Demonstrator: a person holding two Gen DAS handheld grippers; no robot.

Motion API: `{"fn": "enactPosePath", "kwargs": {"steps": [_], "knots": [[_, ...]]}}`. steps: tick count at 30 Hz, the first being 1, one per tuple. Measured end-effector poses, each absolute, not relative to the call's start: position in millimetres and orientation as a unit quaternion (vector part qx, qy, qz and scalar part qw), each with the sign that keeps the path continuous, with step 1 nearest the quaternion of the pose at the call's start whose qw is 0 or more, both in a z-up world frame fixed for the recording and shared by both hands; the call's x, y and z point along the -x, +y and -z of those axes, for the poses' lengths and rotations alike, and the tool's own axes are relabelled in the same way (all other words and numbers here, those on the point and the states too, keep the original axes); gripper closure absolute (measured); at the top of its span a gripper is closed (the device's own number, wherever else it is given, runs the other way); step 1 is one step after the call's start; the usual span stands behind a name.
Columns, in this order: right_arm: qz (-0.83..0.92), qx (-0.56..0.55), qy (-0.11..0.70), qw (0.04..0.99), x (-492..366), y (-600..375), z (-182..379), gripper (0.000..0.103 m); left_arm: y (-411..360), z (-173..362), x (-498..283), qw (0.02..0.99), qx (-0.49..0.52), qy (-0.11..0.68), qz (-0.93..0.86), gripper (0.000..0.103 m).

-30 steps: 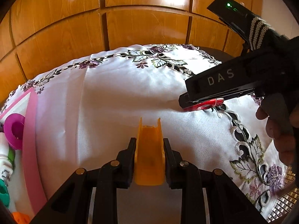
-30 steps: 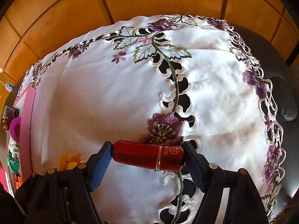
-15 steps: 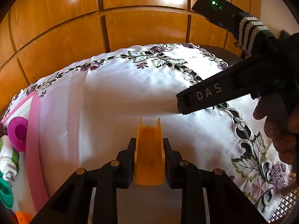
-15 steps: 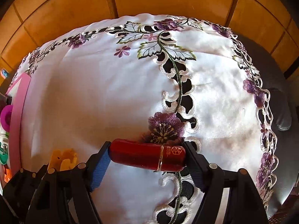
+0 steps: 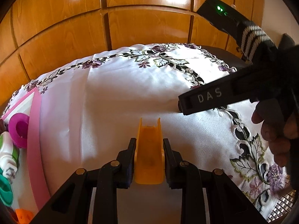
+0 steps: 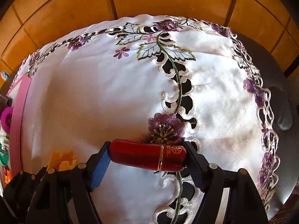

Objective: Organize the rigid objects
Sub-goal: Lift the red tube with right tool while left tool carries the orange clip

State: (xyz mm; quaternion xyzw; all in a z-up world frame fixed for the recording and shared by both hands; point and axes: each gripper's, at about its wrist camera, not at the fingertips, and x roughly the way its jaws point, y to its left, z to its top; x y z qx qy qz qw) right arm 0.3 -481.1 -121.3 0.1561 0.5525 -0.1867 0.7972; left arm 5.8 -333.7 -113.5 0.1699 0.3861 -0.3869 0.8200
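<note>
Both tongs grip something above the white cloth (image 6: 104, 97): left gripper (image 5: 148, 150) pinches an orange piece (image 5: 149, 155), right gripper (image 6: 147, 155) clamps a red tube (image 6: 147, 155) endwise. Pink tray (image 5: 34, 143) sits left.

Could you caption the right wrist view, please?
Right gripper clamps a red lipstick tube lengthwise above an embroidered tablecloth.

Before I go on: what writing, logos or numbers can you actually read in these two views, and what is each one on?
"DAS": pale raised letters on the side of the right gripper, seen from the left wrist view.
Gold lettering and a small boxed emblem beside the gold band on the red tube held in the right gripper: too small and curved to read.
Nothing else carries readable text.
</note>
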Motion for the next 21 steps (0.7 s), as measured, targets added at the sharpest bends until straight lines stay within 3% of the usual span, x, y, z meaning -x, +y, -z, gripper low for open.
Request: {"fn": "enactPosePath", "kwargs": {"steps": [21], "knots": [[0.191,-0.07,0.544,0.814,-4.7,-454.4,121.2,0.027,-258.8,33.3,15.6,0.852,-0.115,0.352,0.37,0.077]]}}
